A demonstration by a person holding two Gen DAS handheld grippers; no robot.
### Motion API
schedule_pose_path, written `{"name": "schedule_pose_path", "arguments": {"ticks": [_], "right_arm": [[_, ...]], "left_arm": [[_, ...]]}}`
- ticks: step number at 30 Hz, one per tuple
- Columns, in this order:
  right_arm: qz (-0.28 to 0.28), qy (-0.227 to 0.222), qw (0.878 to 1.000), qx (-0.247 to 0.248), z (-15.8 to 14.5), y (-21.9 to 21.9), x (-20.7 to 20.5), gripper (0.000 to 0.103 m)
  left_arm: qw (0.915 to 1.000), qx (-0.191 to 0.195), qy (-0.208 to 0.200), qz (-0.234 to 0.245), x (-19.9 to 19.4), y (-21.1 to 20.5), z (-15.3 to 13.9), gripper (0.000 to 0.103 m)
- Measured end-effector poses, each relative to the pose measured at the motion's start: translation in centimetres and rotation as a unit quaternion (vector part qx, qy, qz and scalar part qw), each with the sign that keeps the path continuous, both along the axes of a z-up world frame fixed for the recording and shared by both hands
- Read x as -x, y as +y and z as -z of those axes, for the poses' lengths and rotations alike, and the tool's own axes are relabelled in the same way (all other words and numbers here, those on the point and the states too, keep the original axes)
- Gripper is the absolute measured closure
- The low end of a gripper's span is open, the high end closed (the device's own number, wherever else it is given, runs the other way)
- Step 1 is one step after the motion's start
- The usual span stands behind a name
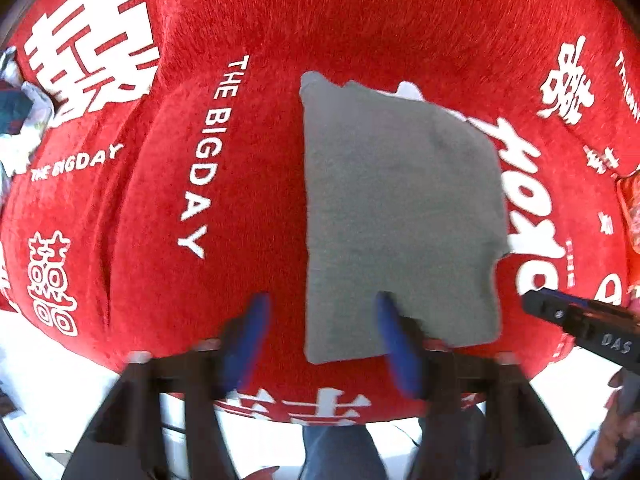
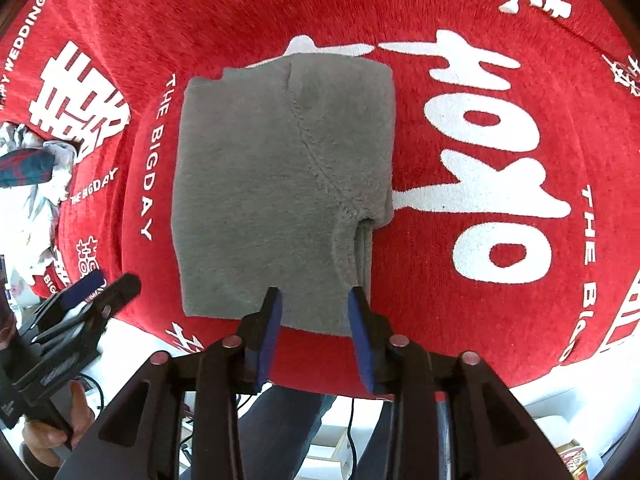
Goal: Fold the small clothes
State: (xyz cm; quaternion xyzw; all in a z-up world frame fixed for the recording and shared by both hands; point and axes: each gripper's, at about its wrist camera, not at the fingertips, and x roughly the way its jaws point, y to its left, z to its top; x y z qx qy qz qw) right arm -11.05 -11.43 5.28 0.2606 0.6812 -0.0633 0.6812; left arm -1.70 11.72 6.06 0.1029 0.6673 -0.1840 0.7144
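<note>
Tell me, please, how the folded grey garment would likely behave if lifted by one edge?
The grey garment looks soft and fuzzy, so it would probably droop. Its stacked layers would likely fall open. On the napped red cloth it would probably drag rather than slide.

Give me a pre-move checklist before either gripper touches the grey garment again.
1. Left gripper open, holding nothing: ok.
2. Right gripper open, holding nothing: ok.
3. Grey garment lying folded flat on the red cloth: ok.
4. Edges square: not ok, a notch shows at the near right corner.
5. Layers underneath aligned: cannot tell.
</note>
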Motion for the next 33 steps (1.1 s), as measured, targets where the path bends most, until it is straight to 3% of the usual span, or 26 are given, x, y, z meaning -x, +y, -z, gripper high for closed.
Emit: {"name": "schedule_pose_path", "arguments": {"ticks": [1, 4, 7, 9, 11, 13, 16, 19, 25, 33], "right_arm": [[0.001, -0.001, 1.000, 0.002, -0.4, 0.0, 0.1, 0.060], [0.004, -0.005, 1.000, 0.006, -1.1, 0.1, 0.0, 0.053], [0.005, -0.015, 1.000, 0.009, -2.1, 0.3, 0.0, 0.037], [0.003, -0.024, 1.000, 0.015, -2.9, 0.6, 0.0, 0.024], [0.006, -0.035, 0.999, 0.020, -3.8, 0.8, -0.2, 0.023], [0.013, -0.041, 0.999, 0.029, -4.5, 1.0, -0.2, 0.015], [0.021, -0.043, 0.998, 0.049, -5.5, 1.1, -0.3, 0.014], [0.025, -0.044, 0.997, 0.066, -6.4, 1.3, -0.2, 0.014], [0.028, -0.028, 0.998, 0.043, -7.3, 1.6, -0.5, 0.014], [0.011, -0.011, 0.998, 0.061, -8.7, 1.6, -0.8, 0.014]], "left_arm": [[1.0000, 0.006, -0.002, -0.003, 0.1, 0.1, -0.4, 0.005], [0.9998, -0.006, -0.020, 0.003, 0.1, -0.1, -1.5, 0.003], [0.9993, -0.025, -0.028, 0.004, -0.1, -0.3, -2.1, 0.001], [0.9990, -0.023, -0.038, -0.001, -0.3, -0.2, -2.8, 0.001], [0.9989, -0.013, -0.045, -0.003, -0.5, -0.1, -3.4, 0.001], [0.9990, -0.010, -0.043, 0.004, -0.6, -0.2, -3.6, 0.001], [0.9978, -0.027, -0.056, 0.022, -0.7, -0.6, -3.9, 0.001], [0.9979, -0.016, -0.056, 0.028, -0.6, -0.5, -4.4, 0.001], [0.9987, -0.012, -0.044, 0.024, 0.0, -0.1, -5.9, 0.001], [0.9978, -0.020, -0.062, 0.016, 0.3, 0.2, -8.2, 0.001]]}}
